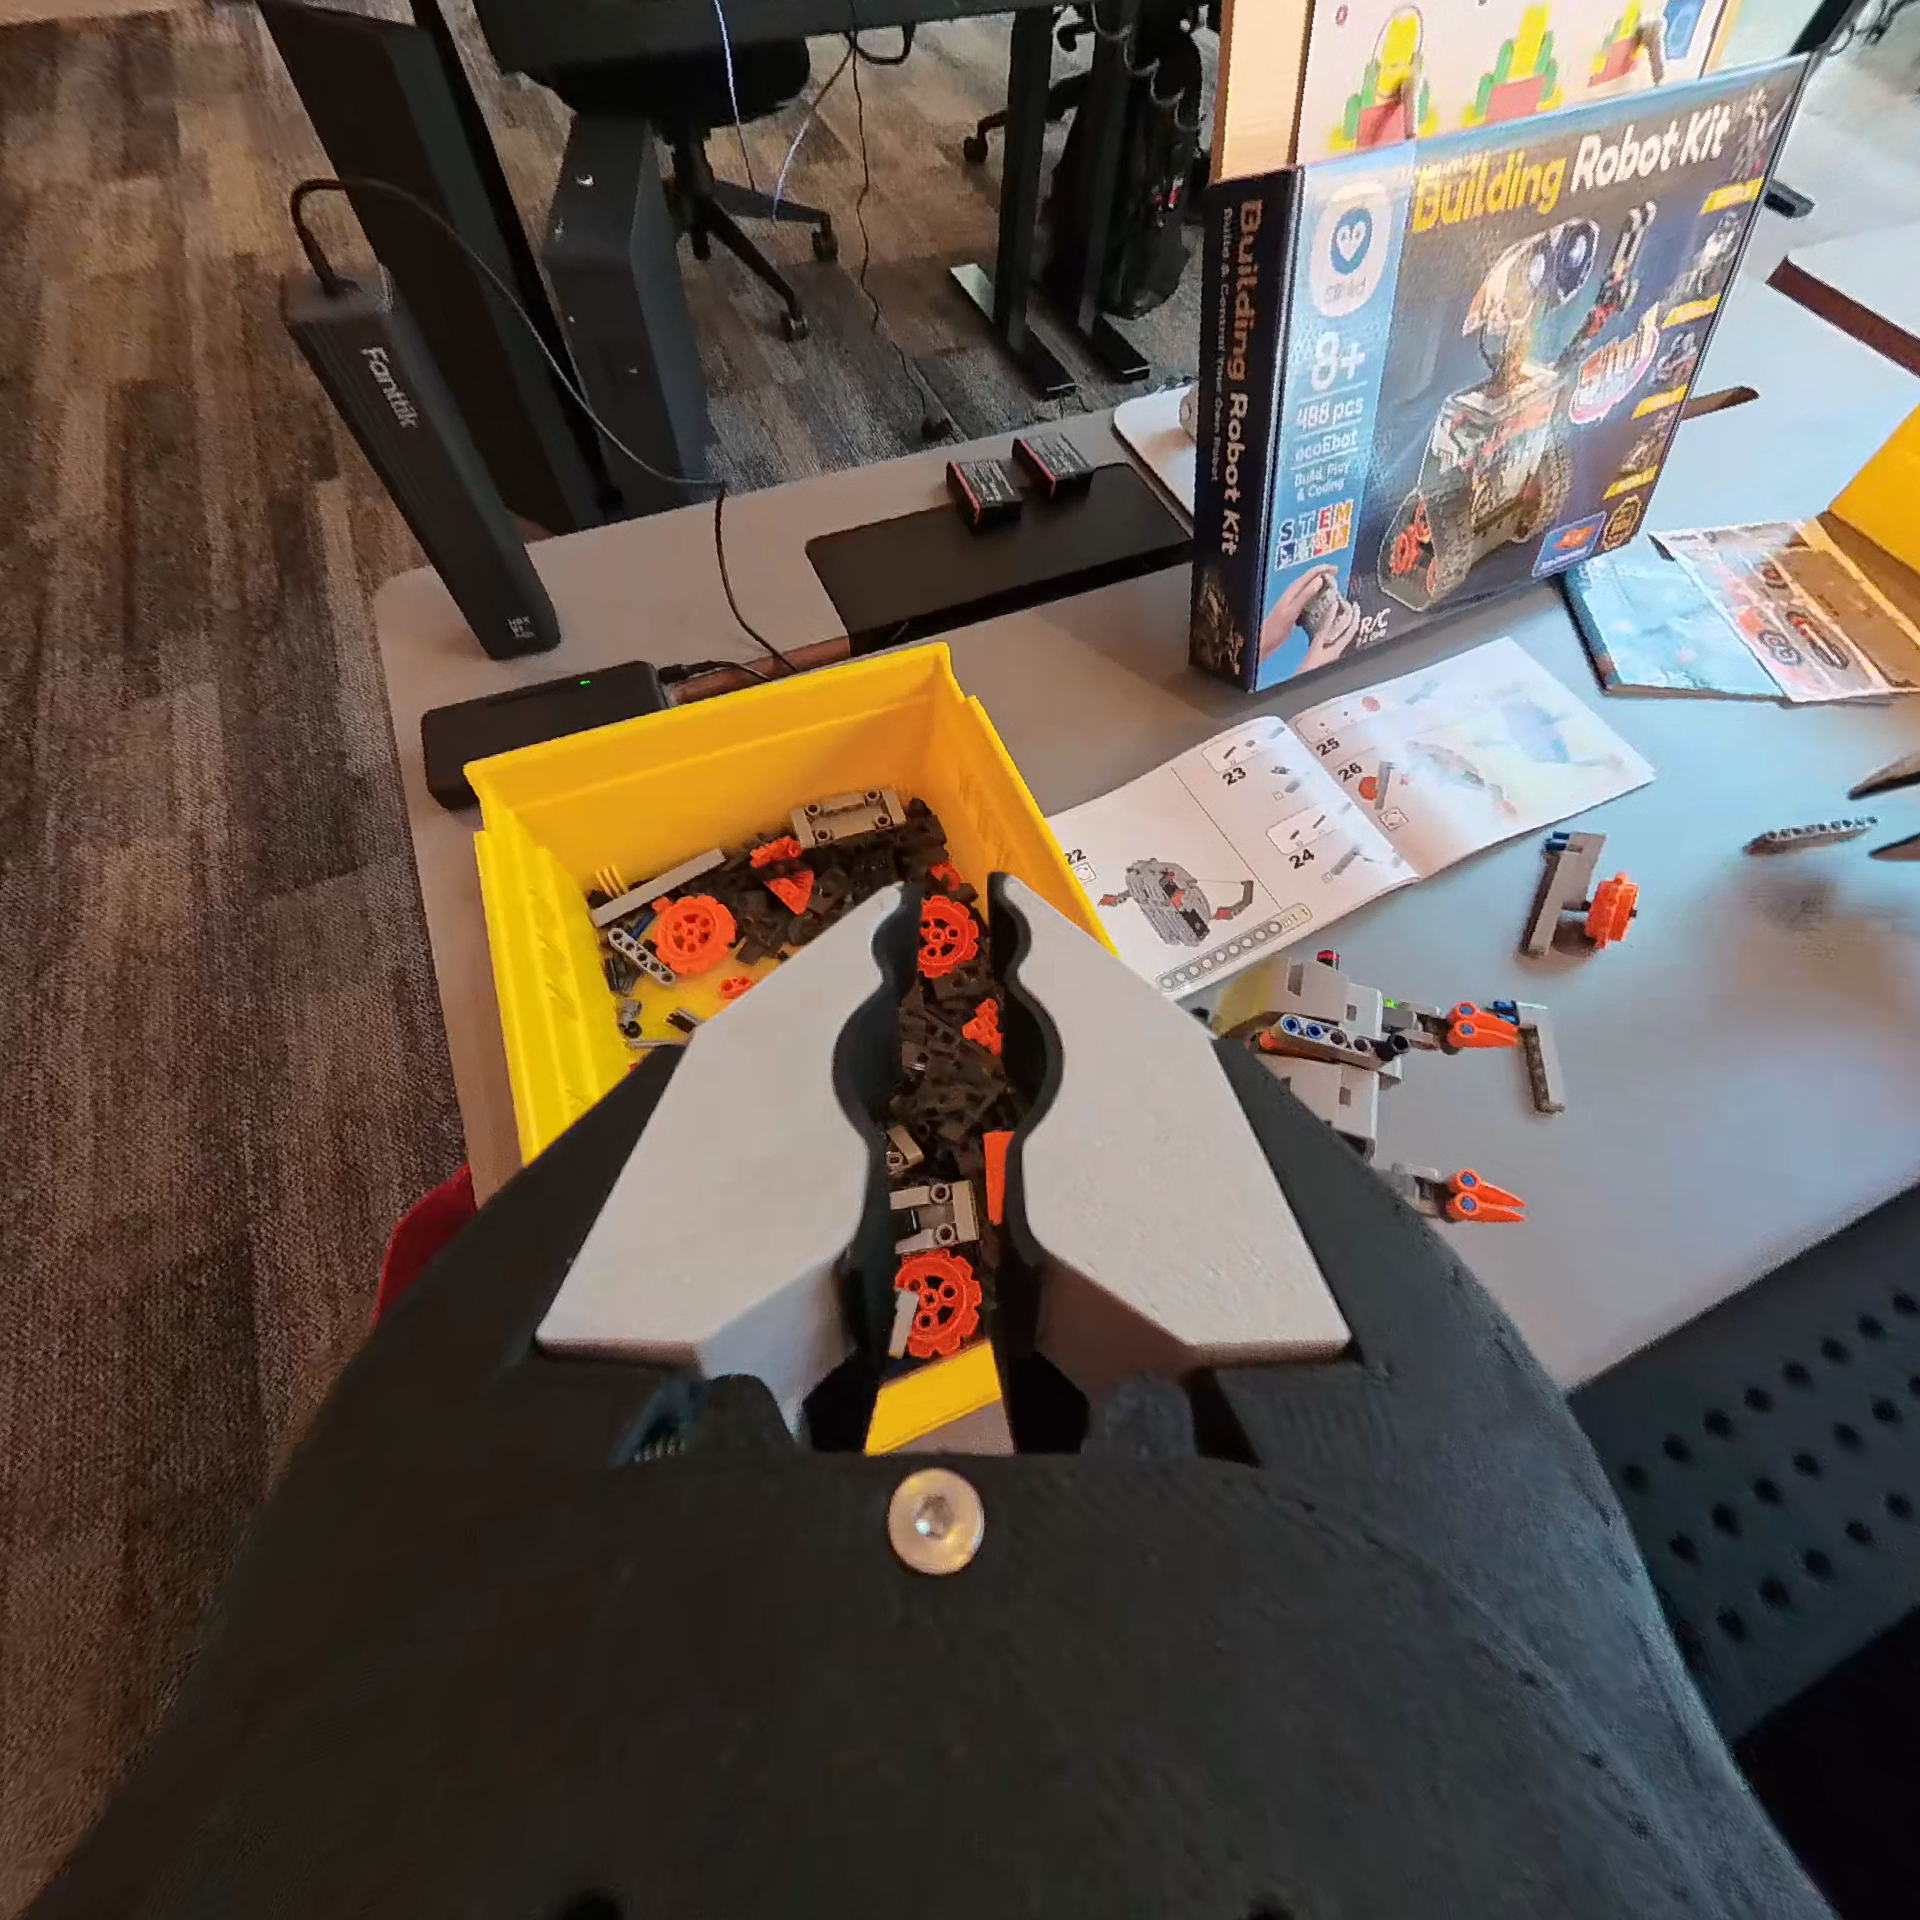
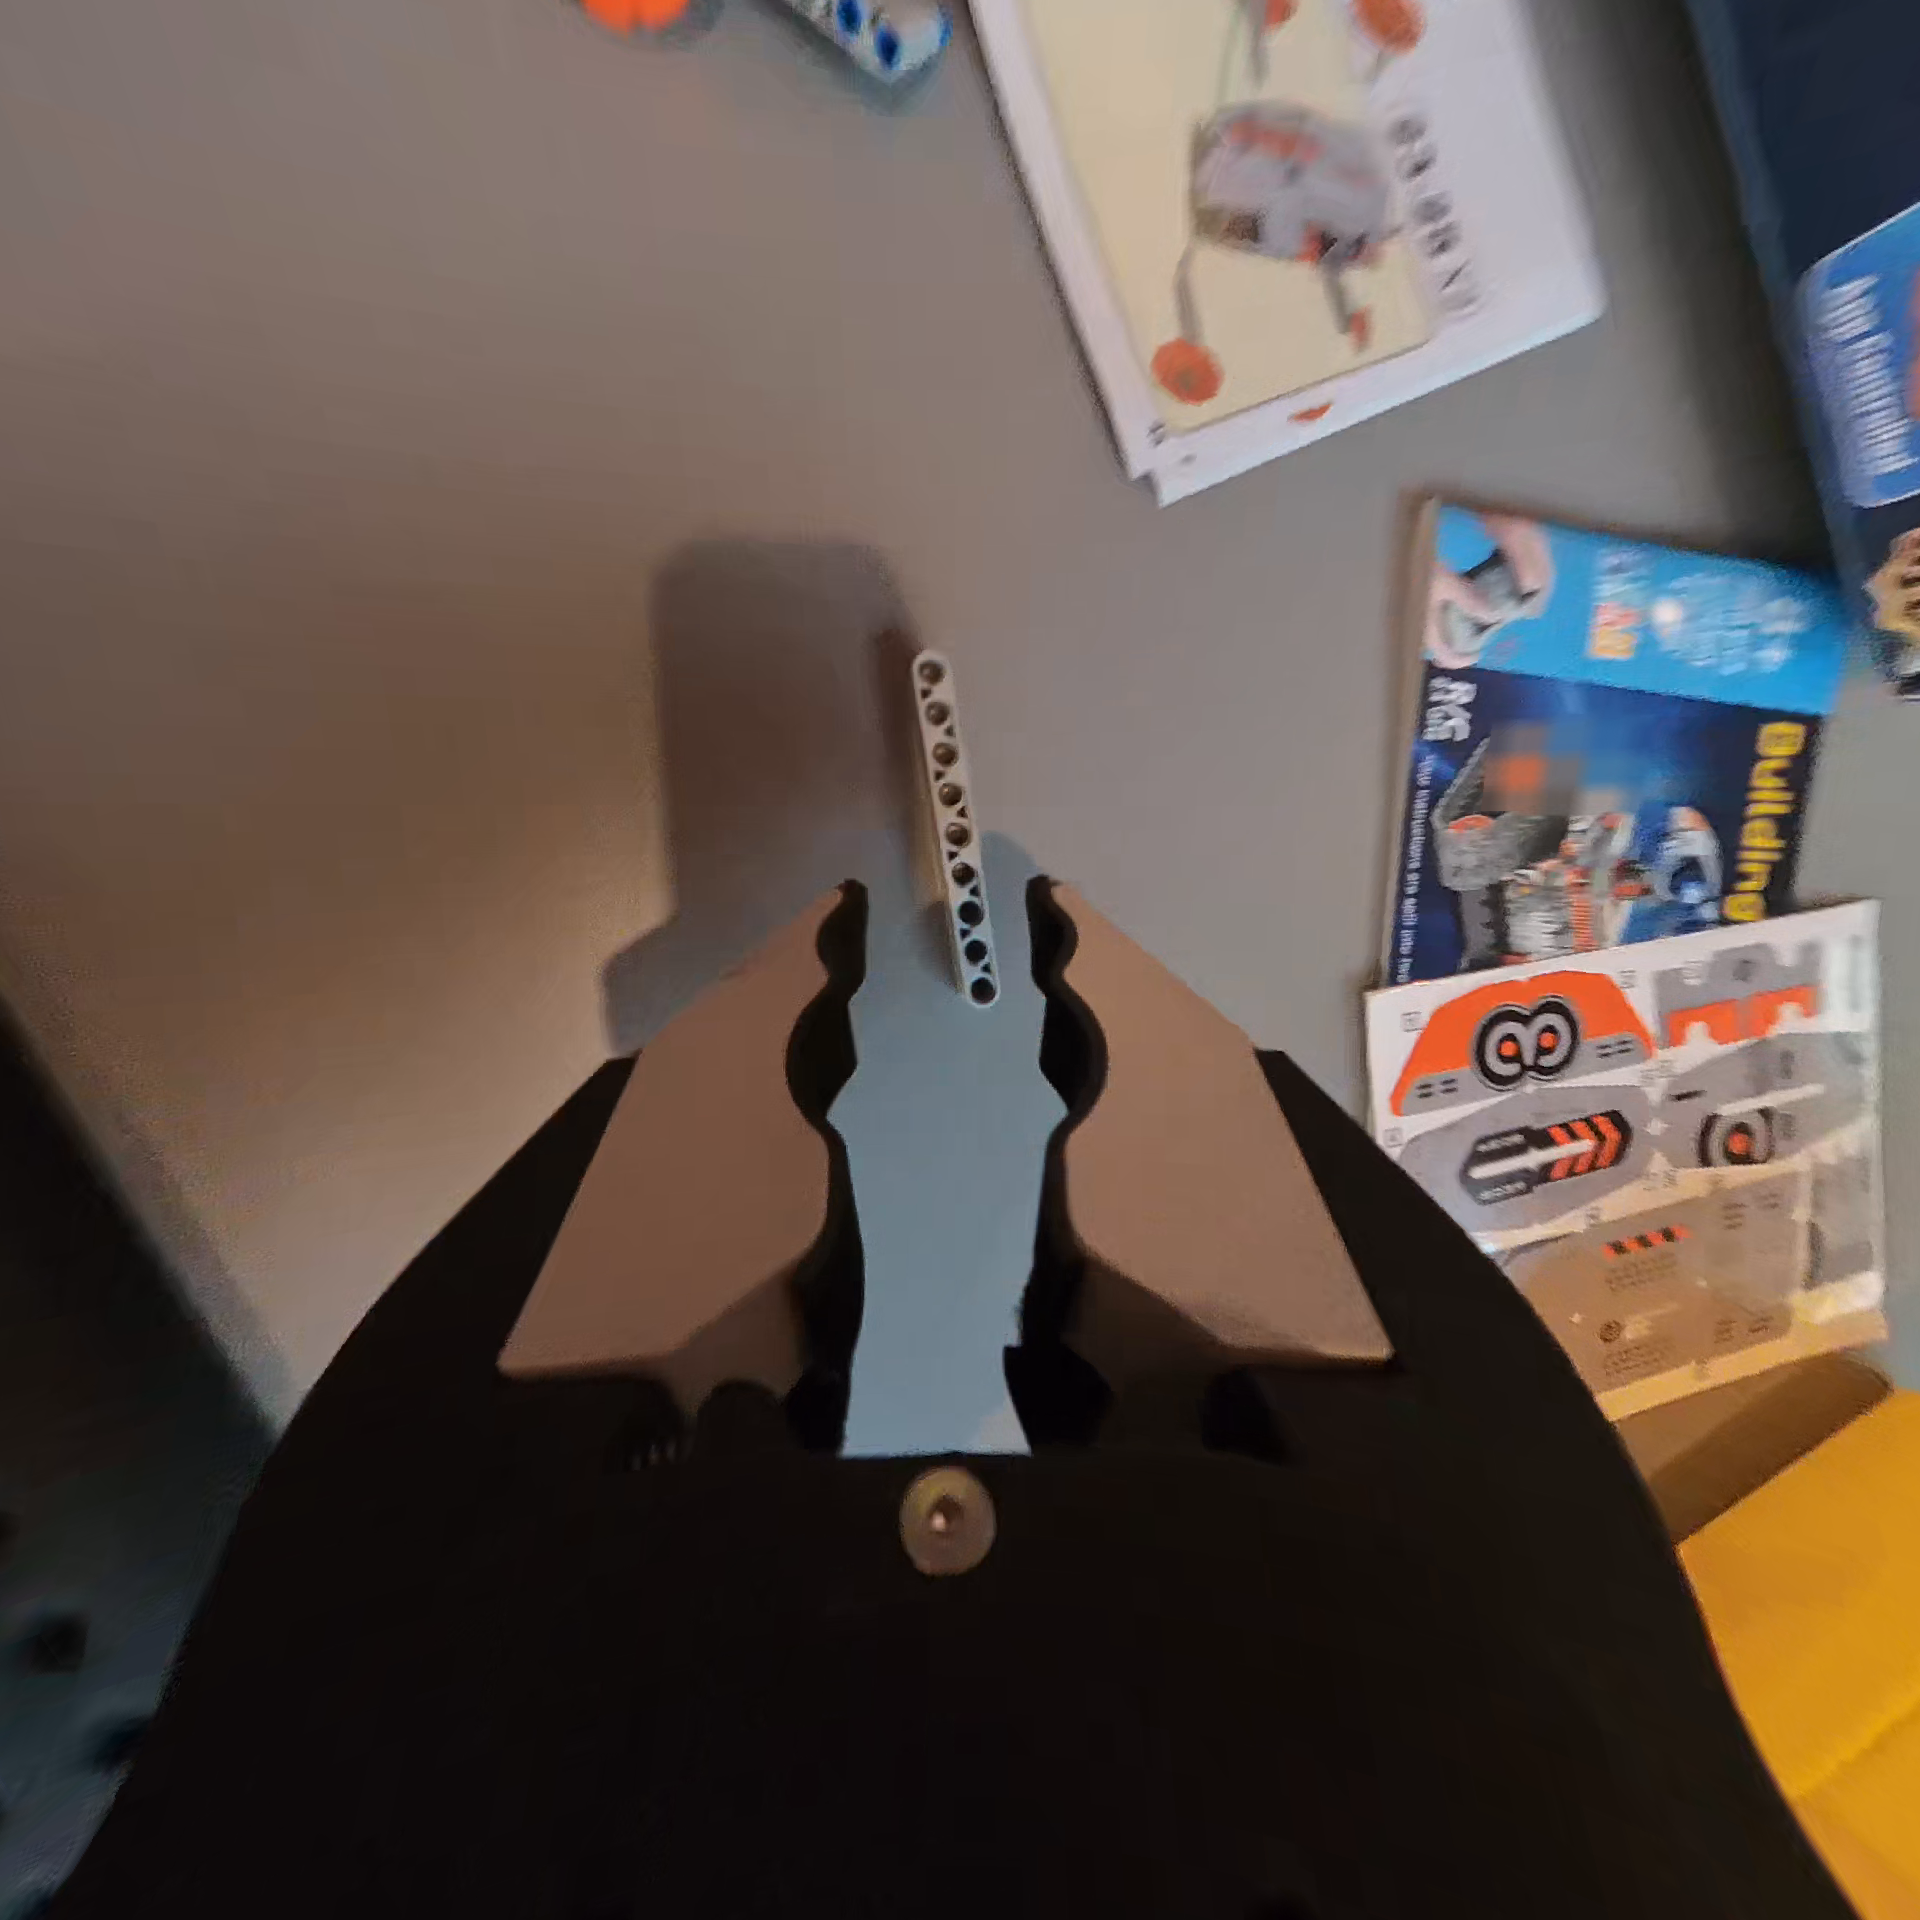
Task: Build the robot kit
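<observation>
meanwhile, left gripper (image 1: pixel 943 902) is hovering over a yellow bin (image 1: pixel 717 753) of orange and black parts, fingers narrowly parted and empty; right gripper (image 2: pixel 943 902) is hanging above a grey beam (image 2: pixel 954 826) lying on the table (image 2: pixel 364 416), fingers parted, holding nothing.

The left gripper (image 1: pixel 945 899) blocks the near half of the open yellow plastic bin (image 1: pixel 717 748), so most of the black and orange building pieces in there can't be counted. Next to that bin, the grey half-built toy robot (image 1: pixel 1340 1023) is partly hidden behind the same gripper. The whole right wrist view is motion-smeared: the white instruction booklet (image 2: pixel 1299 229) is unreadable mush, and the blue kit box (image 2: pixel 1849 343) runs off the right edge.
</observation>
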